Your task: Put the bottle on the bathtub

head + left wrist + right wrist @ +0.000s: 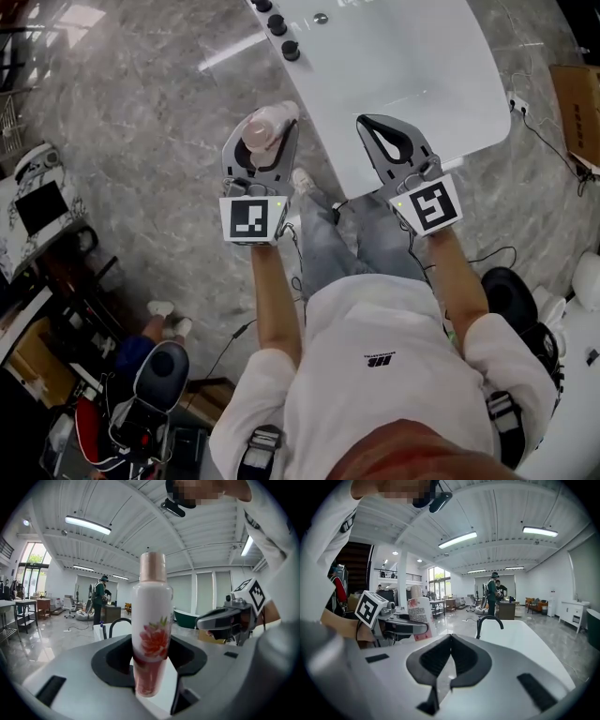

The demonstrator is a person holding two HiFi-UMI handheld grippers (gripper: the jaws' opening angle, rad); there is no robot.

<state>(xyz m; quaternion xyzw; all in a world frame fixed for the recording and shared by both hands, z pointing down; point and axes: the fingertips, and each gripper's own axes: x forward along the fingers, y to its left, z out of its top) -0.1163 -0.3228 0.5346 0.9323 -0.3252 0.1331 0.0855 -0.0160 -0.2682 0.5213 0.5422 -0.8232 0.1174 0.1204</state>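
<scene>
My left gripper (267, 127) is shut on a white bottle (151, 639) with a pink cap and a red flower print, held upright between the jaws. In the head view the bottle (265, 126) hangs over the grey floor, just left of the white bathtub (403, 84). My right gripper (389, 128) is over the bathtub's near rim, its jaws shut with the tips touching and nothing between them. From the right gripper view the bottle (420, 616) and the left gripper (401, 623) show at the left, with the bathtub (520, 641) ahead.
A black faucet (488, 623) and black knobs (278, 28) stand at the tub's far end. People stand at a desk (505, 609) far off. Cables (548, 141) lie on the marble floor at the right. A chair (155, 389) and clutter sit at the lower left.
</scene>
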